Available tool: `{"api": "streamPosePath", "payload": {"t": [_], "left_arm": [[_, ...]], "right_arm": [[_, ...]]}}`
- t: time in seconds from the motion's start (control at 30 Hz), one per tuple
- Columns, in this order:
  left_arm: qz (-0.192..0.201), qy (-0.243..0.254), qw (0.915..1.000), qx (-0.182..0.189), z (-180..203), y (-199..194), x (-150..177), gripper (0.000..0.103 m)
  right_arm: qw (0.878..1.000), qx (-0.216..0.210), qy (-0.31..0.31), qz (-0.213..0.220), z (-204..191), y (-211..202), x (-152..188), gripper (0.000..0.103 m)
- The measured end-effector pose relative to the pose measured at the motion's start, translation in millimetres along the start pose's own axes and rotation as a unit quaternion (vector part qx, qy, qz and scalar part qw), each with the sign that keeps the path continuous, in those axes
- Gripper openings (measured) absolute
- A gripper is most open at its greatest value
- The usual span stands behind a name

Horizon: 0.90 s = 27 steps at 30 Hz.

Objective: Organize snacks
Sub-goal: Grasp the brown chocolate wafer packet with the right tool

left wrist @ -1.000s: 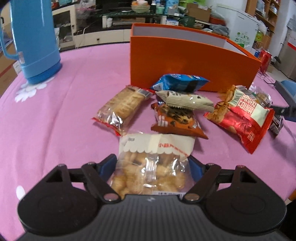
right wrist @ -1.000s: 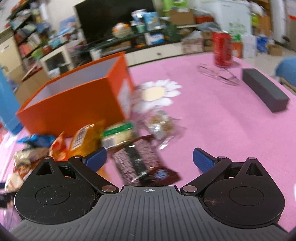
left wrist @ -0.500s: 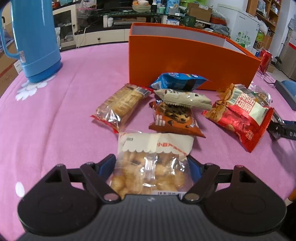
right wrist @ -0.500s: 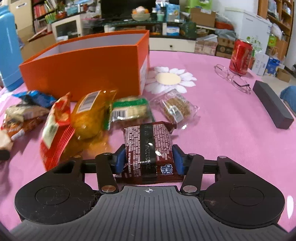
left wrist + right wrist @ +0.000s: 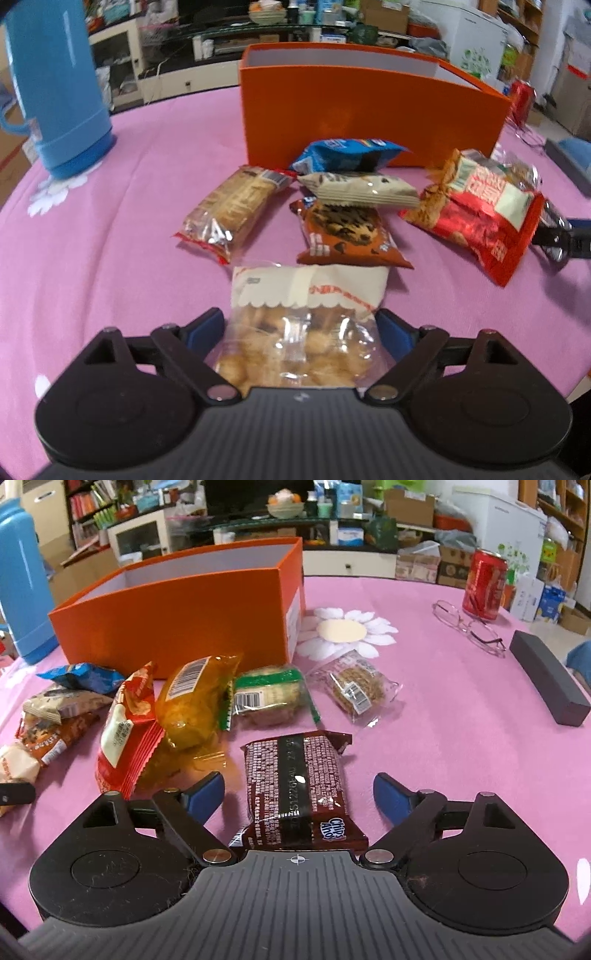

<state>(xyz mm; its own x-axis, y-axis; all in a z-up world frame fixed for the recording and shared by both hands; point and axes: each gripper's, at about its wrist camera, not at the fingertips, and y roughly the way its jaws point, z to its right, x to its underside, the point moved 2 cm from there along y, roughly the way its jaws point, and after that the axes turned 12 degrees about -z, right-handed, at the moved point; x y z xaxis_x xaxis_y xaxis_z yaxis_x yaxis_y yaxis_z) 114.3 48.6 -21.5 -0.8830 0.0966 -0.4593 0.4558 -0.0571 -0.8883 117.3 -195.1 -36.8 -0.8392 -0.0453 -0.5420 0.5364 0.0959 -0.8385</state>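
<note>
An orange box stands open-topped on the pink tablecloth, with snack packs lying in front of it. My left gripper straddles a clear bag of round biscuits. Its jaws are opening and the blue pads sit just off the bag's edges. My right gripper straddles a brown Chips Ahoy pack lying flat. Its jaws are opening too, with clear gaps on both sides. Other packs: cracker, blue, cream bar, brown cookie, red, yellow, green.
A blue thermos stands at the far left. On the right of the table are a clear wafer pack, a red can, glasses and a dark grey block. Shelves and cartons fill the background.
My right gripper, shut on the brown pack half a second ago, has spread its jaws off it. My left jaws have widened slightly around the biscuit bag.
</note>
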Motion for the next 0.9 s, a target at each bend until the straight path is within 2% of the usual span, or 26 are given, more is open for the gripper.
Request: {"api": "streamPosePath", "payload": {"t": [0.1,0.17,0.2,0.23,0.27,0.3,0.5,0.57,0.63,0.8,0.87,0.9], "left_arm": [[0.004,0.0,1.0,0.002,0,1,0,0.088],[0.01,-0.005,0.9999,0.002,-2,1,-1,0.079],[0.012,-0.006,0.9999,0.004,-2,0,-1,0.078],[0.013,-0.006,0.9999,0.005,-3,0,-1,0.076],[0.015,-0.006,0.9999,0.004,-3,-1,-1,0.075],[0.015,-0.005,0.9999,0.004,-3,-1,-1,0.075],[0.008,0.006,0.9999,0.013,-2,-6,5,0.075],[0.001,0.006,0.9999,0.015,-1,-7,8,0.082],[-0.001,0.005,0.9999,0.012,-1,-7,9,0.082],[-0.002,0.001,1.0,0.003,-5,-8,11,0.086],[0.0,0.006,1.0,0.0,-6,-8,12,0.086],[0.001,0.008,1.0,0.001,-6,-8,13,0.086]], "right_arm": [[1.0,0.006,-0.002,-0.007,0,6,0,0.073],[1.0,0.017,-0.01,-0.003,-2,7,-1,0.069],[1.0,0.016,-0.011,-0.001,-2,7,-1,0.067],[1.0,0.017,-0.013,0.003,-2,6,-1,0.057],[1.0,0.016,-0.015,0.006,-2,5,-1,0.039],[1.0,0.015,-0.016,0.01,-3,4,-1,0.033],[1.0,0.015,-0.012,0.007,1,-1,3,0.032],[1.0,0.016,-0.007,0.004,1,-5,7,0.033],[1.0,0.015,0.002,0.004,3,-7,10,0.034],[1.0,0.009,0.019,0.007,5,-12,14,0.038],[1.0,0.009,0.023,0.01,7,-13,15,0.045],[1.0,0.01,0.024,0.01,7,-13,16,0.045]]}}
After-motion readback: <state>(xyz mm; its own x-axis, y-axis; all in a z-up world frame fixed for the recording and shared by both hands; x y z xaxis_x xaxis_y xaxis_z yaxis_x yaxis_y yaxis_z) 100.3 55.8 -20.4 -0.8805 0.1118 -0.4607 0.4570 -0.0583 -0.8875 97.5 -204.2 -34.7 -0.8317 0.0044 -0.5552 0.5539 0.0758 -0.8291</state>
